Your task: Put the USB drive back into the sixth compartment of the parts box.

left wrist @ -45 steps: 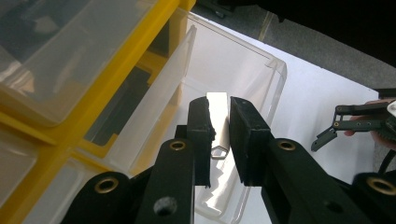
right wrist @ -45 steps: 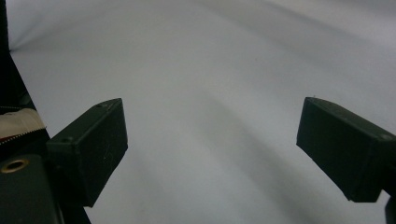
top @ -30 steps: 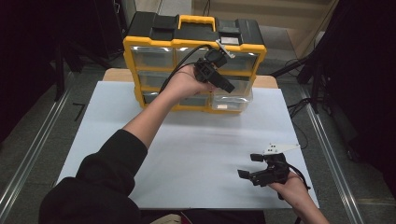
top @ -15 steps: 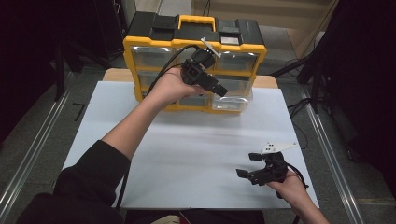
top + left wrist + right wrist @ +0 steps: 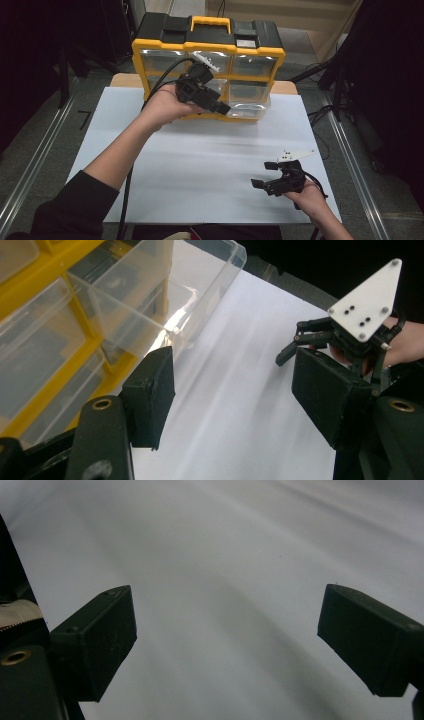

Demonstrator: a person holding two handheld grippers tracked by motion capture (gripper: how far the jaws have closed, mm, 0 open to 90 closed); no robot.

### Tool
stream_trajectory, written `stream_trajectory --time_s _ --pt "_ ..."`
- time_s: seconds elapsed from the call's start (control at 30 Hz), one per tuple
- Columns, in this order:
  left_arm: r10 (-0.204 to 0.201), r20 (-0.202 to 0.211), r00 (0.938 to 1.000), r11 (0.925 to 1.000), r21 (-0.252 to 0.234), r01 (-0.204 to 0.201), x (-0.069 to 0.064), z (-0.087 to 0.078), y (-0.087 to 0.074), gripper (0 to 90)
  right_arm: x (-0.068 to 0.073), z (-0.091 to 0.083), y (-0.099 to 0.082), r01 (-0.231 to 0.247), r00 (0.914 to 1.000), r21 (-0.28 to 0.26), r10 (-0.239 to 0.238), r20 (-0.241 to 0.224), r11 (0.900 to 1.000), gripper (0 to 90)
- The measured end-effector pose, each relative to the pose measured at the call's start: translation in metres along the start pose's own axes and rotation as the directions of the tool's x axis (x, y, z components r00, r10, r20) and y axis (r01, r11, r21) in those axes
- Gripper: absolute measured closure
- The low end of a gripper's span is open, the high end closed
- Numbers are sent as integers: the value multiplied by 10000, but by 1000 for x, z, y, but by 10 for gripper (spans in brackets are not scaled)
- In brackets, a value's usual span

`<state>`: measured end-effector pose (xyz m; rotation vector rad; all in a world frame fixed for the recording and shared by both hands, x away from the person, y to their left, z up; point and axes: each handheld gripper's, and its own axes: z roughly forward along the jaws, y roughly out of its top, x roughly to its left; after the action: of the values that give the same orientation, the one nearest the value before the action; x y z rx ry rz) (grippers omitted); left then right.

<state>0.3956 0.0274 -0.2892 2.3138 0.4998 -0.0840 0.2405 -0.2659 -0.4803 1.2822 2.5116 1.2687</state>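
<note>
The left gripper (image 5: 220, 106) is held in the air in front of the yellow and black drawer box (image 5: 207, 47), which stands at the far edge of the table (image 5: 200, 150). Its 2 fingers (image 5: 150, 390) stand moderately apart and have just been opening – nothing is between them. They do not touch any thing.

The lower right drawer (image 5: 247, 102) of the box is pulled out over the white table surface. It is clear plastic. In the left gripper view the drawer (image 5: 165, 300) is just beside the left finger, a little beyond it, and it looks empty as far as I can see through the clear wall. The other drawers in the box are closed.

The right gripper (image 5: 264, 175) is near the right front corner of the table, well apart from the box, and the person's hand (image 5: 307, 197) holds it low over the white surface. Its fingers (image 5: 95, 640) stand wide apart with only the bare table between them – it holds nothing. In the left gripper view the same right gripper (image 5: 290, 347) shows farther off, with its pale 3-cornered plate on top.

A black cable (image 5: 160, 82) runs from the left gripper back along the person's forearm.
</note>
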Motion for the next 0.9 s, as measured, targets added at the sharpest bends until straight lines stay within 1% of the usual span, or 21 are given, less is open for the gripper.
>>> stream_trajectory --time_s 0.2,0.33,0.4,0.43,0.5,0.53,0.6,0.67,0.73,0.8,0.9 --pt "-122 148 9998 9996 -244 126 -1 -1 -19 323 0 1 0 -28 10000 22 28 16 10000 73" --pt "-257 212 9994 9990 -351 265 -1 2 -30 323 -1 1 0 -48 10000 39 48 22 10000 73" --pt "-256 172 9995 9989 -387 263 0 4 -38 323 -1 1 -1 -49 10000 48 49 19 10000 73" --pt "-326 162 9993 9987 -388 333 0 5 -40 323 0 1 -1 -52 10000 51 52 16 10000 73" --pt "-330 -49 9994 9991 -261 328 1 6 -46 323 -1 1 -1 -55 10000 49 55 15 10000 73" --pt "-393 -104 9992 9988 -293 390 2 7 -50 323 -1 1 -1 -77 10000 59 77 23 10000 73" --pt "-434 -317 9986 9989 -199 428 1 9 -56 323 -1 1 -1 -84 10000 53 84 41 10000 73" --pt "-377 -253 9990 9991 -225 372 0 11 -63 323 -1 1 -1 -77 10000 54 77 47 10000 73" --pt "-458 -193 9988 9985 -296 452 -1 13 -69 323 -1 1 -1 -84 10000 66 83 44 9999 73" --pt "-401 -230 9989 9986 -346 393 -2 15 -75 323 -1 1 -1 -86 10000 56 86 49 9999 74" --pt "-527 -241 9983 9980 -365 518 -1 18 -86 323 -1 1 -1 -84 10000 61 84 54 9999 73"
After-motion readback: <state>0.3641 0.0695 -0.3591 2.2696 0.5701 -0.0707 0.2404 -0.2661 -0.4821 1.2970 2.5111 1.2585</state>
